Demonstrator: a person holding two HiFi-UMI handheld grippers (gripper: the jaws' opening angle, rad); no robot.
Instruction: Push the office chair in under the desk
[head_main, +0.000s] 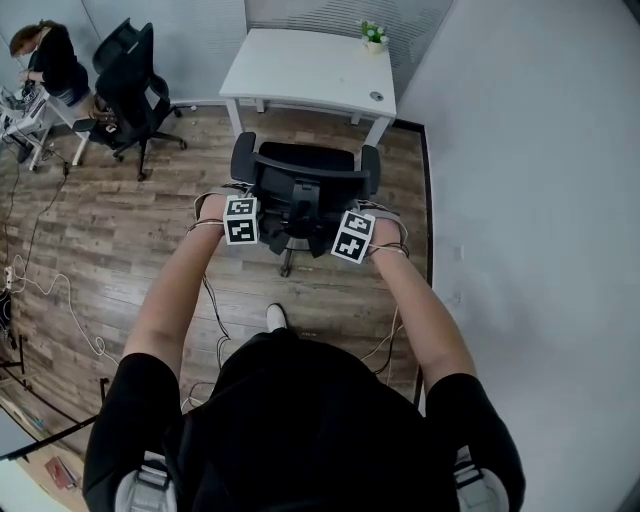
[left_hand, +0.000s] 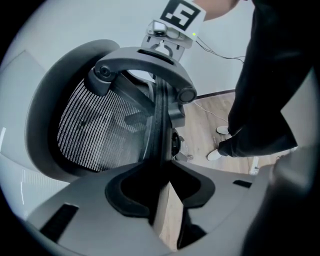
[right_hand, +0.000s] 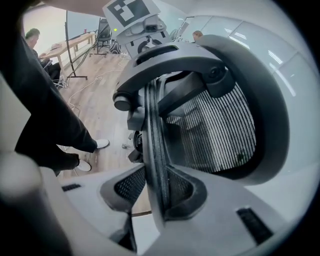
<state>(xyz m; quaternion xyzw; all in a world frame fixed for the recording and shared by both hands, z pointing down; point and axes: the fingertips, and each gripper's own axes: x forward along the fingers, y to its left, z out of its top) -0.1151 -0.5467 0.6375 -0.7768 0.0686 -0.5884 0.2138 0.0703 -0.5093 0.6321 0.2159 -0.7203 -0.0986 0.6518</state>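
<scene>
Before the desk (head_main: 310, 65), office chair (head_main: 305, 157), backrest (head_main: 312, 184) clamped by left gripper (left_hand: 161, 186), right gripper (right_hand: 155, 189)

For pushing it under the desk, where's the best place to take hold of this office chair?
The backrest's thin side rims, one per gripper, coming from behind: the seat faces the desk, and each rim fits between jaws. The left gripper and right gripper are clamped there.

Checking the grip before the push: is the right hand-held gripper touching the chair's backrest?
Touching. The right gripper view shows the right hand-held gripper with both jaws pressed against the edge of the backrest.
</scene>
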